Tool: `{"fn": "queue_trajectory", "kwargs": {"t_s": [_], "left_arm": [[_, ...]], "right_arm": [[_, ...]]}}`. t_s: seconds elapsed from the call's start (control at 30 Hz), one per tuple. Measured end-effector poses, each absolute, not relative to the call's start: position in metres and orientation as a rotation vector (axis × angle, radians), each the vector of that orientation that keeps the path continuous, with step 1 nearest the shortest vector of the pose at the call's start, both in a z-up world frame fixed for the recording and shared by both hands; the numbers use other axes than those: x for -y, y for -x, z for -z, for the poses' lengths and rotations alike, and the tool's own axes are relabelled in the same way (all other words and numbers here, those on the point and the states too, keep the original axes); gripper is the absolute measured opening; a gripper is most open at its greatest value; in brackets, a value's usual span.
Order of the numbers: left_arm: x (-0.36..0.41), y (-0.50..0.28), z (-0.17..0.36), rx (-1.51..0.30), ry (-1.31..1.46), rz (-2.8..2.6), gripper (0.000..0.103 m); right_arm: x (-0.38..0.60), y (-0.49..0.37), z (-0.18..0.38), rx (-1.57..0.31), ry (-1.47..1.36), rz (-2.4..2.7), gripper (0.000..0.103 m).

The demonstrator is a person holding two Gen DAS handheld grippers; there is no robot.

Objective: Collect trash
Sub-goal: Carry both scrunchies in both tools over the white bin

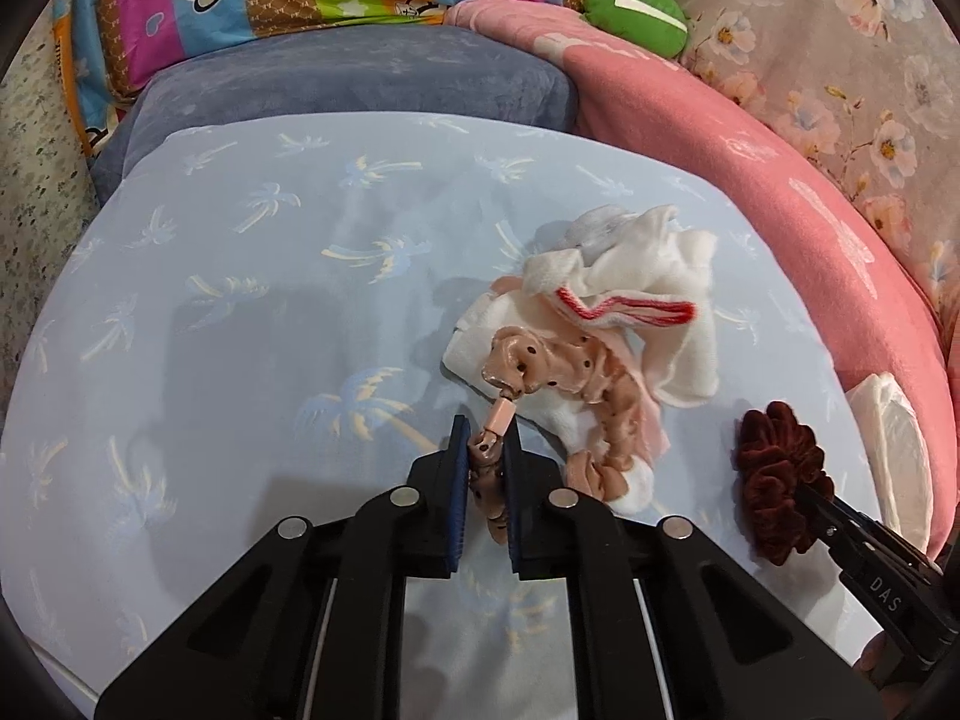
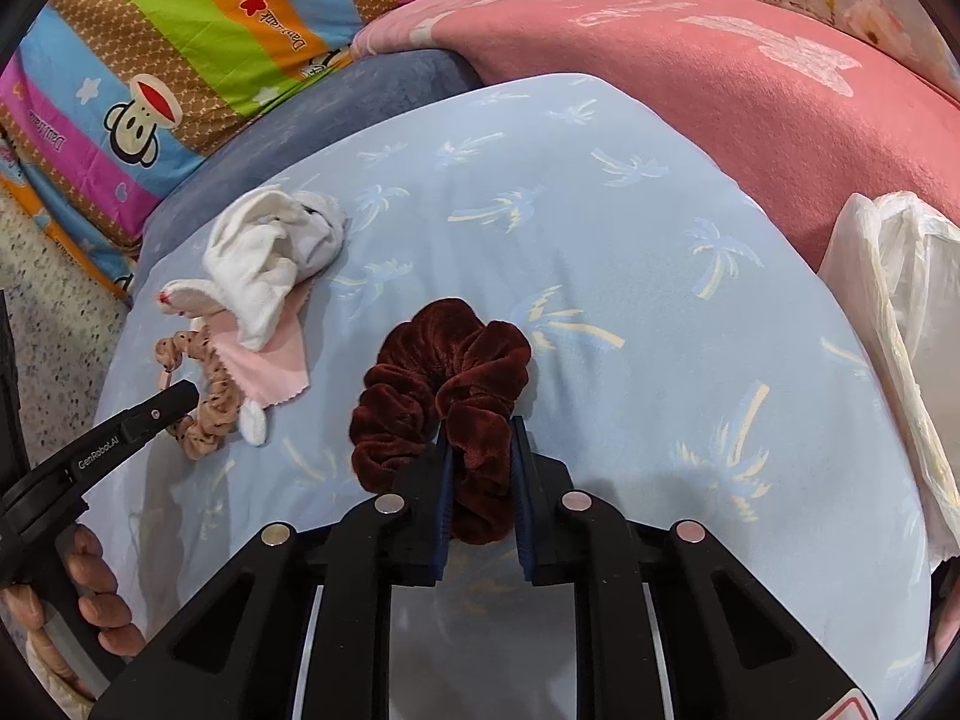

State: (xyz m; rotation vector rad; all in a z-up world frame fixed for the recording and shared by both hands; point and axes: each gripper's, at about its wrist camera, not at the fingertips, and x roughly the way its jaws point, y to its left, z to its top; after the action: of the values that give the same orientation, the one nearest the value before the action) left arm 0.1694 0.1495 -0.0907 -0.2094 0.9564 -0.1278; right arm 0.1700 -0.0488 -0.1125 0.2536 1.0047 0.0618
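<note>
My left gripper [image 1: 486, 429] is shut on a tan dotted hair tie [image 1: 552, 372] that runs over a heap of white and pink cloths [image 1: 636, 276] on the light blue sheet [image 1: 240, 300]. My right gripper [image 2: 478, 429] is shut on a dark red velvet scrunchie [image 2: 444, 384] just above the sheet [image 2: 660, 300]. In the right wrist view the tan hair tie [image 2: 210, 408] and the cloth heap [image 2: 270, 258] lie to the left, with the left gripper [image 2: 174, 399] at the tie. In the left wrist view the scrunchie [image 1: 774, 468] and right gripper [image 1: 822, 510] are at the right.
A white plastic bag [image 2: 900, 312] lies at the sheet's right edge, also seen in the left wrist view [image 1: 894, 450]. A pink blanket [image 2: 690, 78], a grey-blue cushion [image 1: 360, 78], a striped cartoon quilt [image 2: 180, 60] and a green pillow [image 1: 636, 6] ring the far side.
</note>
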Motion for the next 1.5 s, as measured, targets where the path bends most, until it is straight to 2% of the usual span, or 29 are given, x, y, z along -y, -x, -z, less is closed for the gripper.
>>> {"fn": "queue_trajectory", "kwargs": {"t_s": [0.4,0.83,1.5], "left_arm": [[-0.134,-0.135,0.055,-0.893,0.2,0.158,0.01],[-0.074,-0.105,0.015,-0.811,0.124,0.272,0.01],[0.037,-0.088,-0.012,-0.764,0.001,0.47,0.011]], "right_arm": [[0.05,-0.132,0.056,-0.896,-0.272,-0.113,0.015],[0.089,-0.089,0.0,-0.771,-0.313,-0.085,0.015],[0.196,-0.044,-0.029,-0.663,-0.396,0.058,0.015]]}}
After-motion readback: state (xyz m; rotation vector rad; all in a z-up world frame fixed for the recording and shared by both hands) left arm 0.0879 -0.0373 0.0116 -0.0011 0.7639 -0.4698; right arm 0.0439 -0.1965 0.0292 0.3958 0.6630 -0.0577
